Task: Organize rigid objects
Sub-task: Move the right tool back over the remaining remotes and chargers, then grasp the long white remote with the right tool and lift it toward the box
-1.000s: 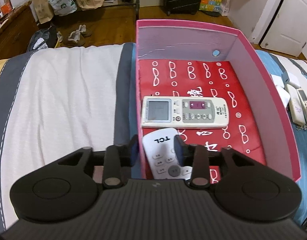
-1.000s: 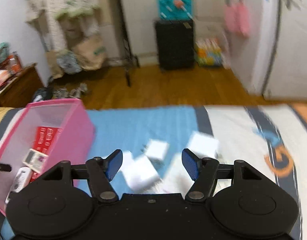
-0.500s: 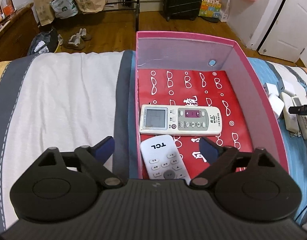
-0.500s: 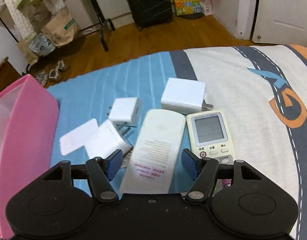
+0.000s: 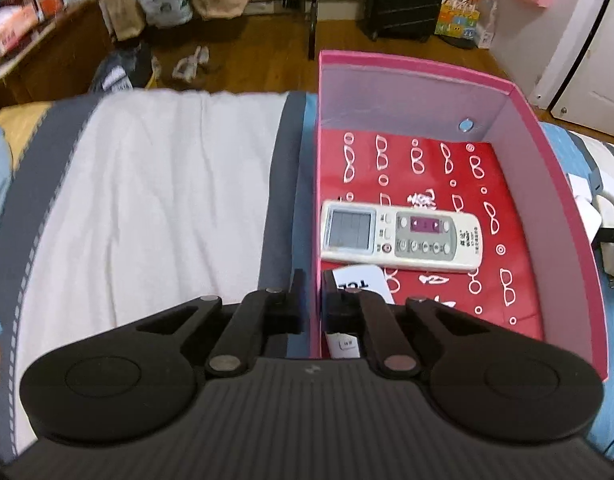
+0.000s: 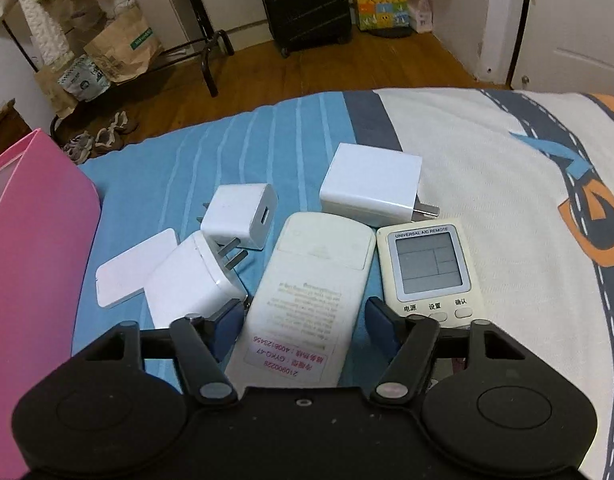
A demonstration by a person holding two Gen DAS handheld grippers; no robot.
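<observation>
A bedroom with a wooden floor; both views look down on a bed under a striped blue, white and grey cover (image 5: pixel 147 200).

The left gripper (image 5: pixel 313 296) is clenched on the near left wall of a pink box (image 5: pixel 547 152) standing on the bed: one finger is outside the wall, the other inside. Just beside the inner finger, on the box's red patterned lining, lies a white TCL remote (image 5: pixel 361 280). Beyond it a long white remote with a screen (image 5: pixel 401 242) lies crosswise.

The right gripper (image 6: pixel 303 320) has its jaws closing, one on either side of a face-down white remote (image 6: pixel 307 280) on the cover. The blue pads are close to its long edges but are not pressing on them. Touching its right side lies a universal air-conditioner remote (image 6: pixel 427 268), screen up. To its left lies a large white charger (image 6: pixel 195 276) with a flat white card (image 6: pixel 135 268) beside it. Farther off are a small USB charger (image 6: pixel 239 216) and a square white charger (image 6: pixel 371 184).
</observation>
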